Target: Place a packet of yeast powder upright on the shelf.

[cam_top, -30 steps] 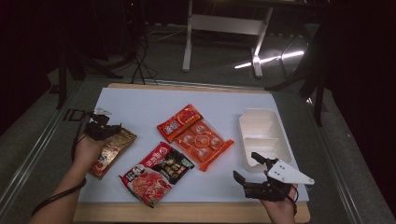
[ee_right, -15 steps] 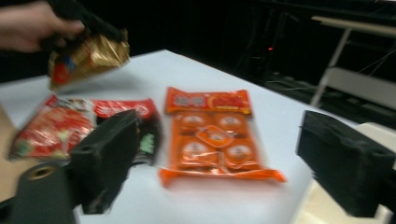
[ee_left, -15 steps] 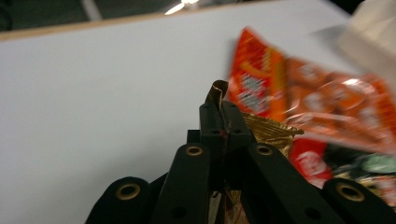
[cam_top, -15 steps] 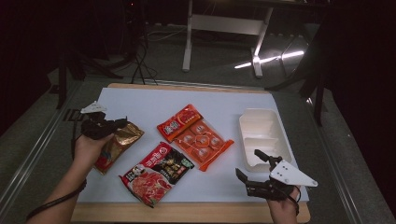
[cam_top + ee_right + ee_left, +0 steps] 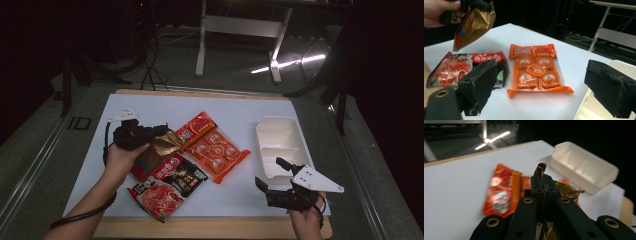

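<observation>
My left gripper (image 5: 159, 132) is shut on the top edge of a gold and brown snack packet (image 5: 156, 152), which hangs lifted above the white table. In the left gripper view the packet's foil edge (image 5: 540, 169) sticks up between the closed jaws. The right gripper view has the same gold packet (image 5: 472, 25) dangling at top left under the left hand. My right gripper (image 5: 272, 175) stands open near the table's front right edge, nothing between its fingers (image 5: 481, 86), just in front of the white divided tray (image 5: 278, 145).
On the white sheet lie a red noodle packet (image 5: 167, 186), a small red-orange packet (image 5: 198, 127) and an orange pack of round cakes (image 5: 216, 152). The wooden table edge (image 5: 210, 227) runs along the front. Dark floor and a desk frame lie beyond.
My left gripper has lifted the gold packet off the table and carried it rightward over the noodle packet. The right gripper has barely moved.
</observation>
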Motion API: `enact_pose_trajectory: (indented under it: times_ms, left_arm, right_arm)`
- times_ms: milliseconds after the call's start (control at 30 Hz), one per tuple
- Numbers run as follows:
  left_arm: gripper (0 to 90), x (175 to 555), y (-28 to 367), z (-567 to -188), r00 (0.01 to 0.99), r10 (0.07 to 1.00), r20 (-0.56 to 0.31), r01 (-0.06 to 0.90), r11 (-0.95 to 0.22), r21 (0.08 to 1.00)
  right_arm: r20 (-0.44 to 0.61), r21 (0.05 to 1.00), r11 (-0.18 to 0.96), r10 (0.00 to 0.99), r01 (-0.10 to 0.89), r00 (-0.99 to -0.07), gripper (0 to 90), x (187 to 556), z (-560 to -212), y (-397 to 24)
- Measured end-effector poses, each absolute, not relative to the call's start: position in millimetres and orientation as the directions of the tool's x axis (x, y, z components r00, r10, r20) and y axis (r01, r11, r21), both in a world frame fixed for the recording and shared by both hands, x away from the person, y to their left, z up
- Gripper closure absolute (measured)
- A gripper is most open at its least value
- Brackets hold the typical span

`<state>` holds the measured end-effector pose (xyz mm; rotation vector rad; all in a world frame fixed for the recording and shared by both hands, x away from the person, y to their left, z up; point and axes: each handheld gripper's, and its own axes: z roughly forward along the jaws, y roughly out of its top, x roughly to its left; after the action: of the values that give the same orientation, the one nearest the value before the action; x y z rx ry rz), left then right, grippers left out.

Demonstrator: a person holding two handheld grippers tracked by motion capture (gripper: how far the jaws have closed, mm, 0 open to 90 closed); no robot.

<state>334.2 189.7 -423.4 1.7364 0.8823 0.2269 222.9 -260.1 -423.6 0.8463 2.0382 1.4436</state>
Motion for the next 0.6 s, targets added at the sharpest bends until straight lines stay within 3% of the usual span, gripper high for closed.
enact_pose_trajectory:
  times_ms: [600]
  left_arm:
    - [90.0,331.8,127.4,-422.4,0.794,0.507,-0.336,0.412,-0.042,0.91]
  right_arm:
    - [-0.071,0.953,0.26,0.695,0.157,-0.715,13.2,228.4,-398.3,-236.9]
